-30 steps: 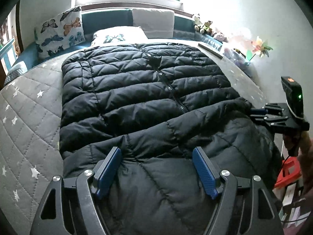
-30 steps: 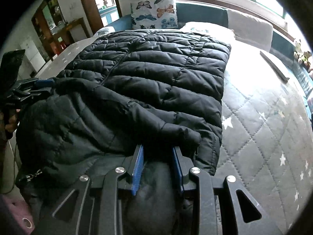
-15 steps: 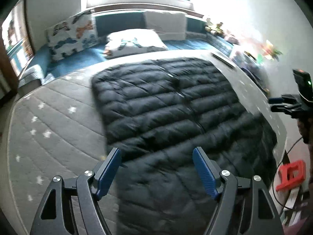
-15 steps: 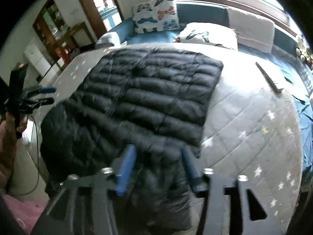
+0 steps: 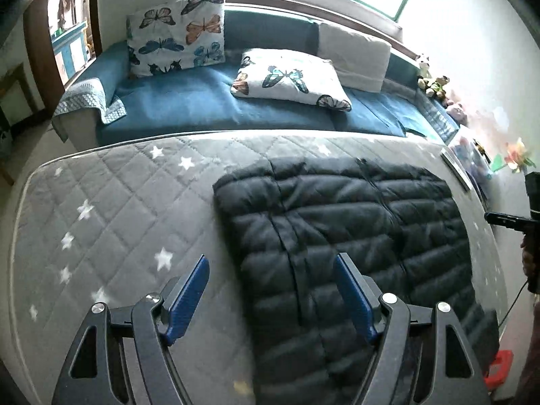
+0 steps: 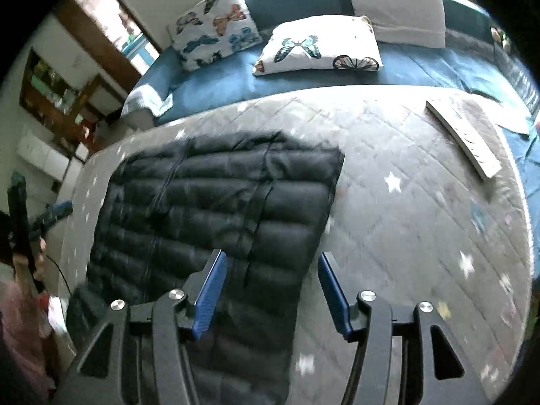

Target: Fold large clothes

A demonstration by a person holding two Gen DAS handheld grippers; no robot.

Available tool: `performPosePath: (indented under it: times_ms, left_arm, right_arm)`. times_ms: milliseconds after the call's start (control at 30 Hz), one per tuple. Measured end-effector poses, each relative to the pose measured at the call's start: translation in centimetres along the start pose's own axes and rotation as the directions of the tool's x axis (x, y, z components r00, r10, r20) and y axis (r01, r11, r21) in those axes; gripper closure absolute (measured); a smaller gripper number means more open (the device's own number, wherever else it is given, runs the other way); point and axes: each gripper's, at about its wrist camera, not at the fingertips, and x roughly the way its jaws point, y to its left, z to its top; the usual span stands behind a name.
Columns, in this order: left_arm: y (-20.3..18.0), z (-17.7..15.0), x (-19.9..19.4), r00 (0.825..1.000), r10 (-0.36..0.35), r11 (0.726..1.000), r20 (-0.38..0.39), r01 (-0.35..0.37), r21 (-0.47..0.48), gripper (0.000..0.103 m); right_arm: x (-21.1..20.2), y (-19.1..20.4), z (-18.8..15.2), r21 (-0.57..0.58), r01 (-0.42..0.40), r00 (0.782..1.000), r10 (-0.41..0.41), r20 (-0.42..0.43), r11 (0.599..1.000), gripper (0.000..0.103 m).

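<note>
Black quilted jacket [image 5: 341,236] flat; zipped

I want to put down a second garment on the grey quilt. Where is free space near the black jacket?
Free: the grey quilt left of the black jacket, and the strip between the jacket's far edge and the blue bench. On the right, room ends at the flat board. The near edge is crowded by the jacket.

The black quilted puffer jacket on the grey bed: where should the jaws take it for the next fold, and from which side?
Probably the black quilted puffer jacket at its far right corner: it lies flat on the grey star-quilted mattress with that edge free. Come in low from the bare mattress side with the open right gripper and pinch the hem.
</note>
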Motion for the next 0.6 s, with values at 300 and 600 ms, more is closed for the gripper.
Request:
performPosePath:
  times_ms: [300, 600]
  left_arm:
    - [1.6, 3.5, 7.6, 1.0, -0.004, 0.998, -0.01, 0.003, -0.067, 0.023]
    - [5.1, 3.9, 12.7, 0.998, -0.045, 0.979, -0.033, 0.037, -0.199, 0.023]
  right_arm:
    - [6.5, -5.1, 3.3, 0.09, -0.05, 0.999, 0.049, 0.016, 0.995, 0.041]
    - [8.0, -5.9, 3.0, 0.066, -0.175, 0.984, 0.172, 0.043, 0.982, 0.041]
